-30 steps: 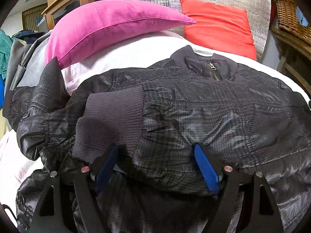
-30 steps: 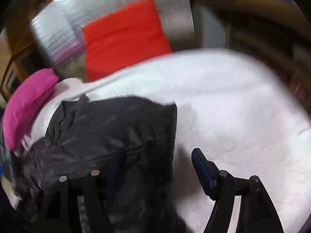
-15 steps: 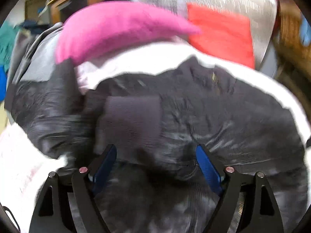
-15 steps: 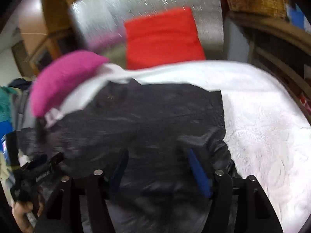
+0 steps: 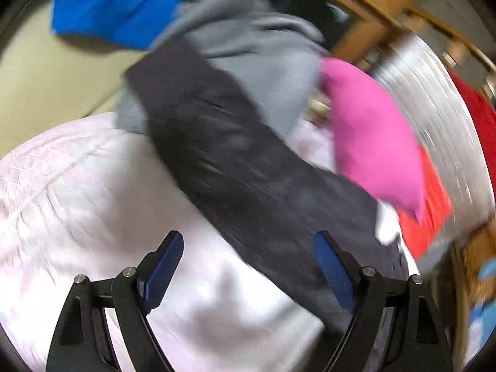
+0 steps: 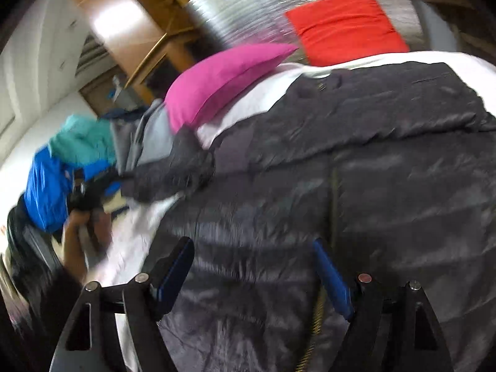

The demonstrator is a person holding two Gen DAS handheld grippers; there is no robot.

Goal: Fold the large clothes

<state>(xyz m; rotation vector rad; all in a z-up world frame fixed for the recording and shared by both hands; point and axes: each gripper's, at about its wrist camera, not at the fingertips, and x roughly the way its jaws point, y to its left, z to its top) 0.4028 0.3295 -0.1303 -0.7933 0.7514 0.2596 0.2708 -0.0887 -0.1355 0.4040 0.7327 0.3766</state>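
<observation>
Jacket (image 6: 356,186) lies on our bed (image 5: 77,186). Our left hand-held gripper (image 5: 248,257) gapes empty; the right hand-held gripper (image 6: 252,266), angled down, is opening over it beside the pink pillow (image 6: 223,77).

A home bedroom: white bed (image 6: 279,90), pink pillow (image 6: 223,77), wooden furniture (image 6: 130,24).

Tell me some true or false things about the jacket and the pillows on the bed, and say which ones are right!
1. The black jacket lies spread on the white bed cover. True.
2. The pink pillow is lying on top of the jacket. False: it sits beside the jacket, near its collar.
3. The red pillow leans against a shiny silver headboard. True.
4. The right gripper is squeezing the jacket. False: its jaws are opening, with the jacket beneath them, not pinched.
5. The jacket has buttons down the front. False: a zipper runs down it.
</observation>
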